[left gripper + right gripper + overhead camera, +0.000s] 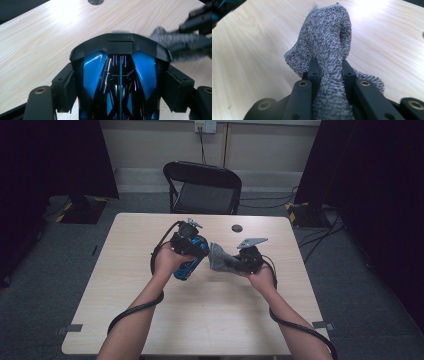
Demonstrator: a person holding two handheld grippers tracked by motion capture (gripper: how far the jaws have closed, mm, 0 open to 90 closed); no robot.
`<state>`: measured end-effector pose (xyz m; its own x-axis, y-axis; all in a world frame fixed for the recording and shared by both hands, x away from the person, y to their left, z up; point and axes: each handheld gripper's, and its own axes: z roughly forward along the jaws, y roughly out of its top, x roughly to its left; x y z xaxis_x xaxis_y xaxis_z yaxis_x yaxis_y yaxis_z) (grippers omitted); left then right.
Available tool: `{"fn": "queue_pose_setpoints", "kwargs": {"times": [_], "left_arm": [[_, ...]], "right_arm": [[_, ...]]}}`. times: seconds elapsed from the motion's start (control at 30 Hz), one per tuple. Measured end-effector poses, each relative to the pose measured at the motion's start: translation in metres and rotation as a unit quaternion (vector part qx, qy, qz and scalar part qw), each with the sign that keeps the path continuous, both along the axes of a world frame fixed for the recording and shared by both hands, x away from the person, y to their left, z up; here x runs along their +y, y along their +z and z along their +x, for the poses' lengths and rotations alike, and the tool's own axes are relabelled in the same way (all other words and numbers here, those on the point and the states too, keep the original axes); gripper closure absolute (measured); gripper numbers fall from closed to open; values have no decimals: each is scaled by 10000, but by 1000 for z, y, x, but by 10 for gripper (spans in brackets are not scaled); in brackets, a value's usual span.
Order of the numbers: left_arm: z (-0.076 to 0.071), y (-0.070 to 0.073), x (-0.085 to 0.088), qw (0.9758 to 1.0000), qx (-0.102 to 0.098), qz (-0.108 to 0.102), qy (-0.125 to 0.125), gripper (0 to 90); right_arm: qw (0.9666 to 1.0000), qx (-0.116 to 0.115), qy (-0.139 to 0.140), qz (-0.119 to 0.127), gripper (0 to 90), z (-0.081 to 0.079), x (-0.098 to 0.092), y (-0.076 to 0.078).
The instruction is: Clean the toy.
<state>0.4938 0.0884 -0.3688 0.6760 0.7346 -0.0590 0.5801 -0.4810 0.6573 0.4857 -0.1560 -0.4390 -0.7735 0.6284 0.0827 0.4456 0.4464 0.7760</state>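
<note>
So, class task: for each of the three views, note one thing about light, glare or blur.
High view: dim and soft, with dark curtains at both sides; the table is the brightest area. Left gripper view: white glare streaks on the glossy blue and black toy, a washed-out patch on the wood at top, and the right gripper motion-blurred. Right gripper view: the grey cloth is sharp, with glare on the table at upper right.
</note>
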Motion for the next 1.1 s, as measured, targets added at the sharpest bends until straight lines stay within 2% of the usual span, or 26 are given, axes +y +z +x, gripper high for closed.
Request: {"fn": "queue_pose_setpoints", "kwargs": {"times": [0.17,0.37,0.5,0.77,1.1], "left_arm": [[-5,-6,-6,9999,64,32,-130,255],[-9,-13,-16,9996,119,62,-266,255],[-10,-19,-22,9993,175,74,-330,255],[-8,-25,-25,9992,230,137,-283,255],[-7,-22,-23,9994,186,108,-254,255]], "right_arm": [[9997,-51,-253,24,759,6,-6,6],[9993,-141,-328,102,759,8,-1,13],[9995,-151,-212,179,758,6,6,16],[9994,-177,51,307,759,-2,19,20],[9991,-95,121,397,759,-3,18,15]]}}
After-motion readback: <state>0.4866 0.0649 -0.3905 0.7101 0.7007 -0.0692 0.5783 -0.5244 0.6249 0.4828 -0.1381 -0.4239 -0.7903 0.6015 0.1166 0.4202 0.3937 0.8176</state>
